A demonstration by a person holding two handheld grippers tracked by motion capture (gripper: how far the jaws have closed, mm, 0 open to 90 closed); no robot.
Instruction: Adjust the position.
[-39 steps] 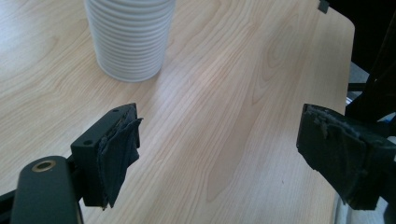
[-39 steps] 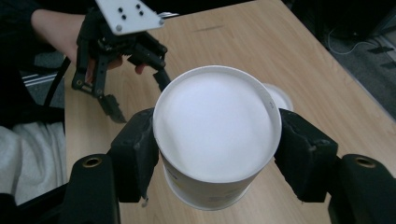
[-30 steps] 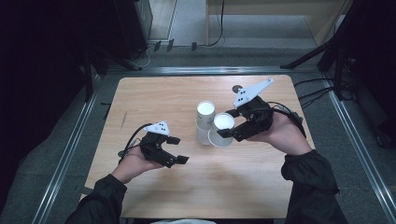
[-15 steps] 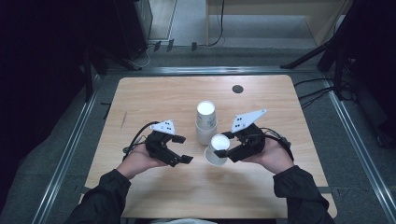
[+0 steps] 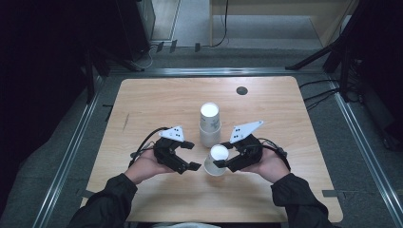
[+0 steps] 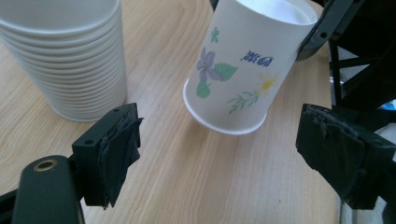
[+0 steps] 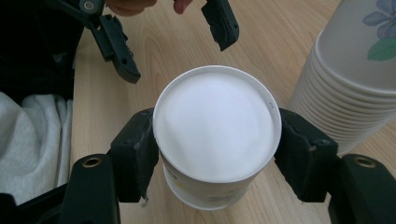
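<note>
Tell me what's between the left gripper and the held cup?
Nothing: bare table lies between the open left gripper and the cup, seen in the left gripper view.

On the wooden counter (image 5: 157, 102) the right hand-held gripper (image 5: 227, 160) clamps a single upside-down paper cup (image 5: 216, 160), tilted, its rim at the counter surface. Just behind it stands a stack of cups (image 5: 209, 124), also upside down. The left hand-held gripper (image 5: 191, 156) lies near the cup with its jaws spread, holding nothing.
</note>
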